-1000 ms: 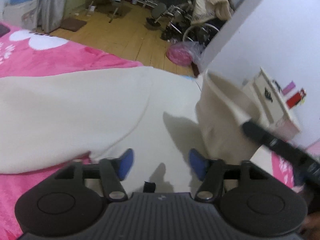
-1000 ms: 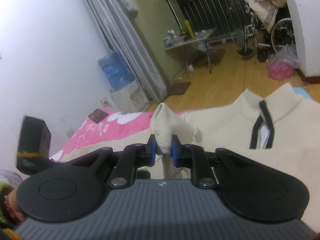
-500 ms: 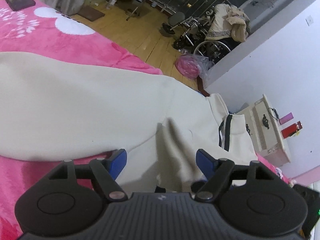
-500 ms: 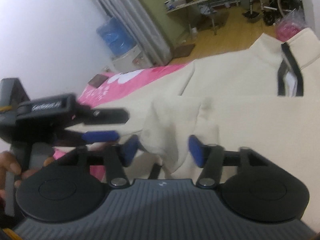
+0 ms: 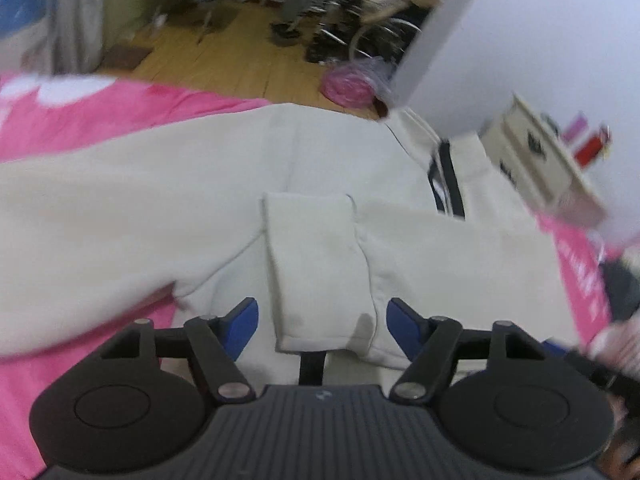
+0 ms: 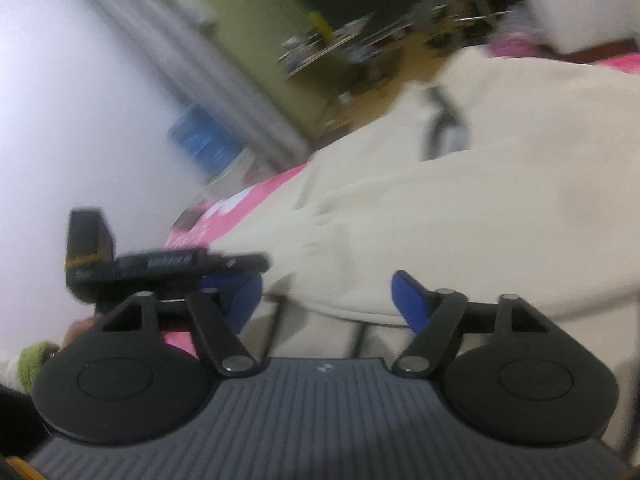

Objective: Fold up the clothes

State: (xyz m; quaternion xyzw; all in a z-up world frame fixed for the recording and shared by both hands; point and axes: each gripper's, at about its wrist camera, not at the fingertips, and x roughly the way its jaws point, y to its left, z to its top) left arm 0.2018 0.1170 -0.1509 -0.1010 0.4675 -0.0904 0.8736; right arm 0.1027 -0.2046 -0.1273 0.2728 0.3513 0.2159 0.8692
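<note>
A cream sweatshirt (image 5: 168, 200) is spread across the pink blanket (image 5: 100, 112), its dark-trimmed collar (image 5: 446, 176) turned toward the wooden floor (image 5: 240, 60). One sleeve (image 5: 316, 272) is laid back over the body of the garment, its cuff end lying between the blue pads (image 5: 240, 322) of the left gripper (image 5: 320, 326). Those jaws are seen spread apart, having just been closing a little, with the cuff between them but not pressed. In the right wrist view, much blurred, the right gripper (image 6: 326, 302) is held low over the folded edge of the sweatshirt (image 6: 480, 220); its jaws are parted too, just opened, cloth lying between them unpinched. The left gripper (image 6: 168, 266) is caught at the left of that view, just beside the right one's pad. A white cabinet (image 5: 540, 168) is glimpsed by the wall beyond the bed.
</note>
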